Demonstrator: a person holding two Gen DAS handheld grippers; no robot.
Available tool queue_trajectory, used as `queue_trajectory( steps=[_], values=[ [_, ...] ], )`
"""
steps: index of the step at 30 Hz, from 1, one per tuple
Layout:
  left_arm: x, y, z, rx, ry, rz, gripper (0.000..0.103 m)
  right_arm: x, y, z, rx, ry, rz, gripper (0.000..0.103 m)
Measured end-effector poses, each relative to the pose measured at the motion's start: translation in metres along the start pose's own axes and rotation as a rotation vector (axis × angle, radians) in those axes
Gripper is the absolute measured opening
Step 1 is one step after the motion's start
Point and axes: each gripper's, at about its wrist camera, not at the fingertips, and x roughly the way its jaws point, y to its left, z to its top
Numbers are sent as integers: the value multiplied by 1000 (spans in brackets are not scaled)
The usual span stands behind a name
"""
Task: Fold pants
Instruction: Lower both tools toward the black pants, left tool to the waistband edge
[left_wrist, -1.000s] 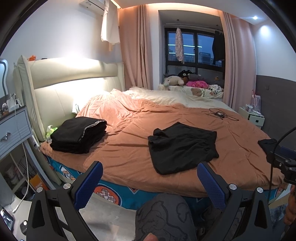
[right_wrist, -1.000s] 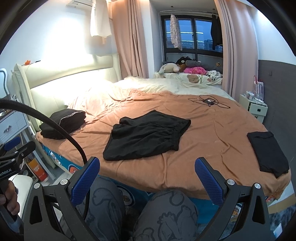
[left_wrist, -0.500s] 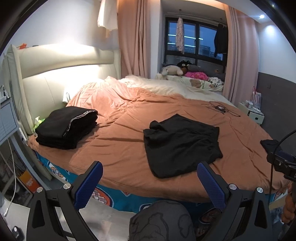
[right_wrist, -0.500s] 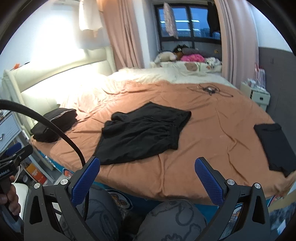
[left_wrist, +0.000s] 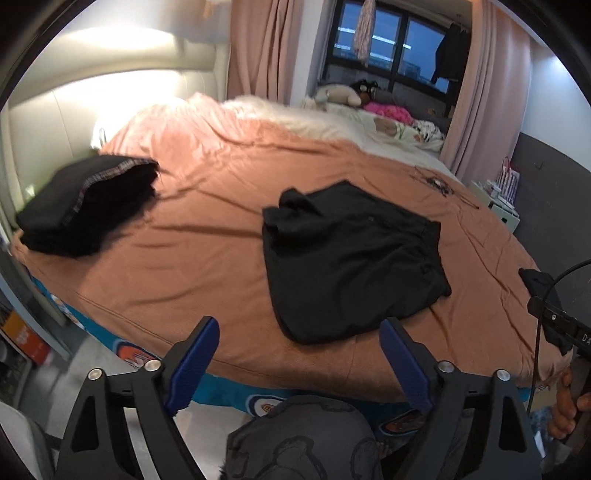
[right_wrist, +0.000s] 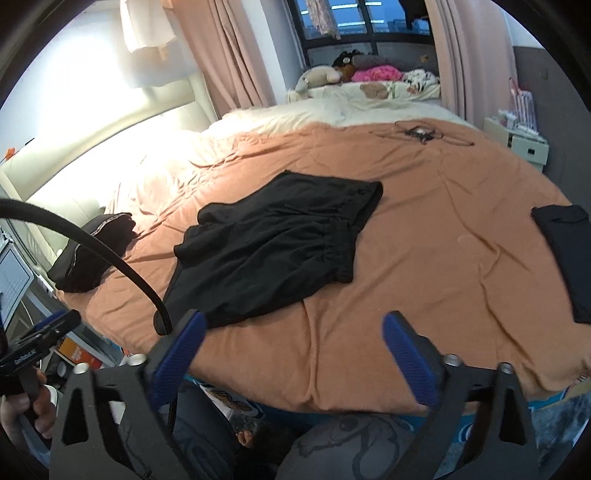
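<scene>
Matt black cloth pants (left_wrist: 351, 258) on a soft, creased (perhaps cotton) orange bedspread (left_wrist: 207, 266).

Lit cream headboard (left_wrist: 110, 92), pink curtains (right_wrist: 236, 55), dark window (left_wrist: 388, 40), white nightstand (right_wrist: 524, 144)

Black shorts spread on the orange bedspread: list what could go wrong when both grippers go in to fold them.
1. The black shorts lie rumpled, one leg bunched at the far left corner; folding now may trap creases.
2. The orange bedspread is soft and wrinkled; the open left gripper or right gripper, jaws just narrowing with nothing between, might pinch it along with the fabric.
3. The black cable arcs across the right wrist view and could snag.
</scene>
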Motion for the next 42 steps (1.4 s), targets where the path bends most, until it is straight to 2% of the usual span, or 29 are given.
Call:
queue_trajectory(
  steps=[2,8,13,17,20,25,30,34,42],
  values=[
    [15,4,1,-26,42,-18,79,14,-5,7,18,25,22,86],
    [54,17,2,-100,139,-50,73,45,-25,26,44,63,50,85],
    [85,26,0,-168,230,-87,62,68,-44,38,75,87,71,84],
    [106,32,0,-250,288,-139,59,82,-55,44,103,109,100,81],
    [116,34,-2,-291,321,-157,55,91,-62,46,117,117,110,81],
    [133,36,-5,-351,367,-159,55,105,-74,44,154,139,123,80],
    [145,41,-9,-417,391,-181,55,122,-84,46,204,161,151,80],
    [143,53,-16,-469,379,-206,51,136,-91,49,247,169,179,79],
    [144,67,-17,-561,350,-249,49,175,-111,44,410,230,269,69]
  ],
)
